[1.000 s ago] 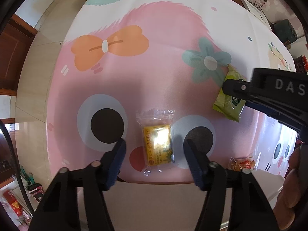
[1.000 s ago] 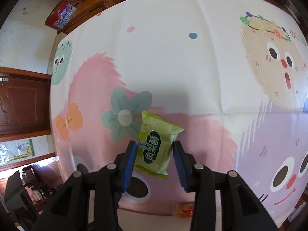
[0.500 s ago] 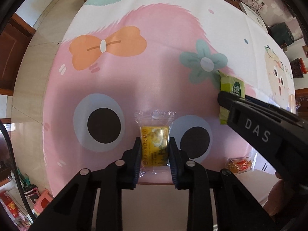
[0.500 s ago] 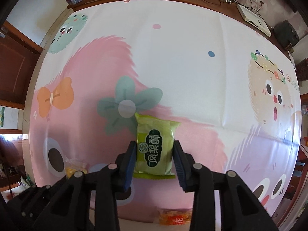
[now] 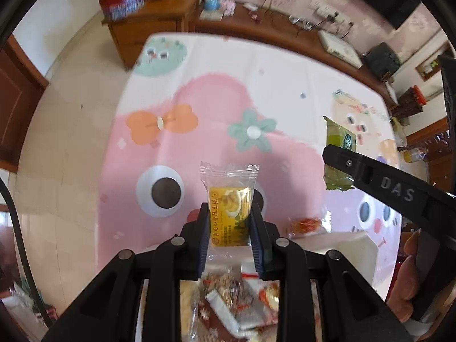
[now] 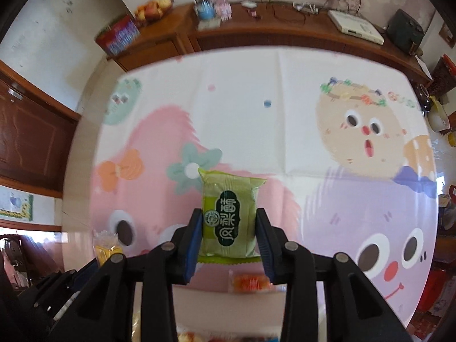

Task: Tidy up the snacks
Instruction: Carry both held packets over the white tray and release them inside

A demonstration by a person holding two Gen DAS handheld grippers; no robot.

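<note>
My left gripper (image 5: 229, 217) is shut on a yellow snack packet (image 5: 228, 199) in clear wrap and holds it in the air above the cartoon tablecloth (image 5: 216, 91). Just as high, my right gripper (image 6: 228, 220) is shut on a green snack packet (image 6: 229, 208). In the left wrist view the green packet (image 5: 339, 139) hangs at the right behind a black finger (image 5: 356, 168) of the right gripper. The yellow packet (image 6: 107, 248) shows at the lower left of the right wrist view. An orange snack packet (image 5: 307, 225) lies on the cloth near the front edge.
A white box (image 5: 356, 245) with several wrapped snacks (image 5: 233, 293) stands below the grippers at the table's near edge. A wooden sideboard (image 6: 285, 37) with a fruit bowl, a tin and cables runs behind the table. A person's hand (image 5: 404, 285) grips the right tool.
The left gripper closed on the yellow packet. Both grippers then rose off the table with their packets, and the views tilted up so the sideboard and the box came into sight.
</note>
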